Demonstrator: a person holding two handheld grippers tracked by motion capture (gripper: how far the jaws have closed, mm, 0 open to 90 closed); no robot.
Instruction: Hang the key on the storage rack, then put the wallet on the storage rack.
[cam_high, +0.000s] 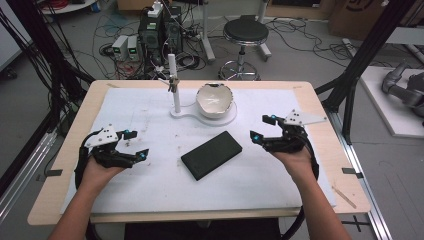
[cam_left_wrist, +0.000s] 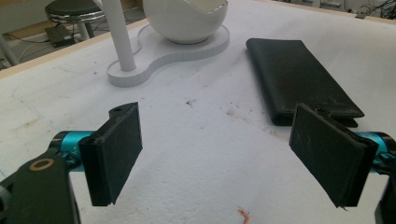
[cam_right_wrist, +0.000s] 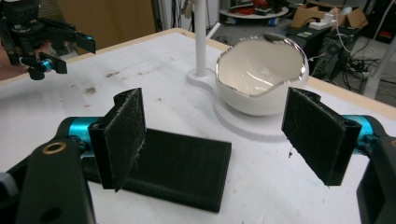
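Note:
A flat black case (cam_high: 211, 154) lies at an angle in the middle of the white foam sheet (cam_high: 150, 190). Behind it stands a white bowl (cam_high: 215, 100) with a chipped, uneven rim, on a white base with an upright post (cam_high: 173, 82). My left gripper (cam_high: 137, 144) rests at the left, open and holding nothing, with the case (cam_left_wrist: 299, 79) ahead of its right pad (cam_left_wrist: 331, 151). My right gripper (cam_high: 261, 127) is open to the right of the case. The case (cam_right_wrist: 182, 168) lies between and just beyond its jaws, with the bowl (cam_right_wrist: 261, 77) farther off.
The wooden table edge (cam_high: 320, 100) frames the foam sheet. A thin wooden stick (cam_high: 345, 196) lies near the front right corner. Beyond the table are a black stool (cam_high: 245, 32), computer boxes (cam_high: 160, 30) and floor cables. Black frame posts (cam_high: 360, 55) stand at both sides.

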